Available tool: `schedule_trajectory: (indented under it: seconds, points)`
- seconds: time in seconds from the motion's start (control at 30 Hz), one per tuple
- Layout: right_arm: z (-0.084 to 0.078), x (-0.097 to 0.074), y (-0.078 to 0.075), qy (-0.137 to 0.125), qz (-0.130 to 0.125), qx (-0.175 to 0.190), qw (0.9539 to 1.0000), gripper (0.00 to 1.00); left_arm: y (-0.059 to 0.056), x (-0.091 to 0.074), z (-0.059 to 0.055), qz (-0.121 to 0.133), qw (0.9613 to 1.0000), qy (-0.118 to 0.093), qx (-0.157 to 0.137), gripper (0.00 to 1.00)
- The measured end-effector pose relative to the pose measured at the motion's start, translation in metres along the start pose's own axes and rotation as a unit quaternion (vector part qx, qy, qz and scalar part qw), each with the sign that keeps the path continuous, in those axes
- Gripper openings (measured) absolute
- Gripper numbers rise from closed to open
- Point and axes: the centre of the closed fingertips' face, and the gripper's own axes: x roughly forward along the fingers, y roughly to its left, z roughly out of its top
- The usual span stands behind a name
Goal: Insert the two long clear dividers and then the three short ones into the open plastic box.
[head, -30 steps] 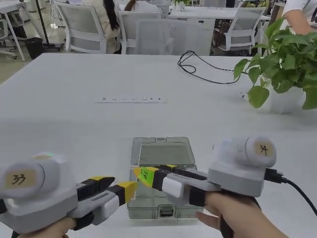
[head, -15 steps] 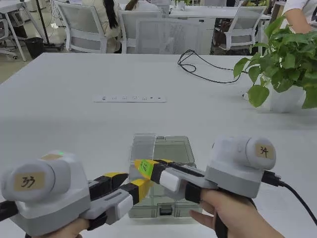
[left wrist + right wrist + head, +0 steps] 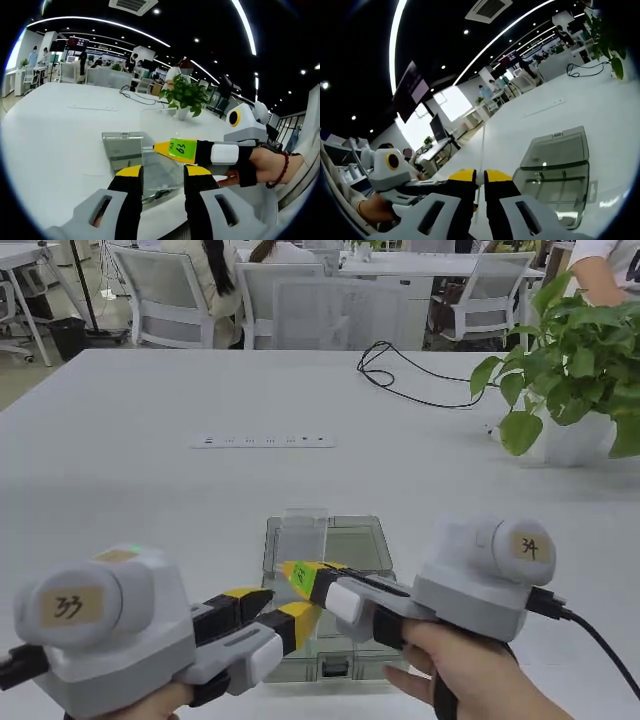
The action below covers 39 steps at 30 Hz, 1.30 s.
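Observation:
The clear plastic box (image 3: 300,668) lies open near the table's front edge, with its lid (image 3: 352,545) flat behind it. My right gripper (image 3: 297,576) is shut on a clear divider (image 3: 303,532), which stands upright over the box's left part. In the right gripper view the divider (image 3: 483,145) is edge-on between the shut jaws (image 3: 480,176), and the box (image 3: 555,185) is to the right. My left gripper (image 3: 273,606) is open just left of the box. In the left gripper view its jaws (image 3: 164,172) stand apart below the right gripper (image 3: 159,146) and the clear pane (image 3: 165,125).
A white power strip (image 3: 262,441) lies mid-table. A black cable (image 3: 400,375) loops at the back right, beside a potted plant (image 3: 575,360). Office chairs (image 3: 170,290) and a seated person stand beyond the far edge.
The right gripper has lifted the clear divider upright over the box and shifted it slightly right. The left gripper has risen and come closer to the box.

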Motion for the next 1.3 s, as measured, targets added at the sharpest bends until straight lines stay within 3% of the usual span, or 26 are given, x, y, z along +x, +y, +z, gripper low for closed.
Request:
schedule_trajectory:
  seconds: [0.4, 0.57, 0.67, 0.77, 1.03, 1.2, 1.3]
  points:
    - [0.002, 0.0, -0.003, 0.003, -0.014, 0.038, 0.9992, 0.07, 0.001, 0.002, 0.001, -0.002, 1.0, 0.002, -0.001, 0.31]
    - [0.003, -0.001, -0.005, 0.01, -0.018, 0.059, 0.9981, 0.07, -0.002, 0.002, 0.004, -0.005, 0.9999, -0.002, 0.014, 0.31]
    - [0.003, -0.003, -0.011, 0.019, -0.034, 0.056, 0.9977, 0.06, -0.002, 0.002, 0.003, -0.003, 0.9992, 0.004, 0.04, 0.31]
    - [0.004, -0.006, -0.02, 0.028, -0.051, 0.078, 0.9952, 0.06, -0.001, 0.0, 0.001, 0.0, 0.998, 0.011, 0.062, 0.38]
    - [0.0, -0.014, -0.04, 0.073, -0.101, 0.092, 0.9879, 0.06, 0.002, -0.003, -0.006, 0.006, 0.9923, 0.026, 0.121, 0.55]
    - [-0.008, -0.021, -0.052, 0.123, -0.137, 0.092, 0.9787, 0.06, 0.003, -0.003, -0.008, 0.005, 0.9875, 0.031, 0.155, 0.67]
    - [-0.01, -0.024, -0.058, 0.143, -0.15, 0.095, 0.9736, 0.06, 0.004, -0.002, -0.009, 0.001, 0.9874, 0.034, 0.155, 0.72]
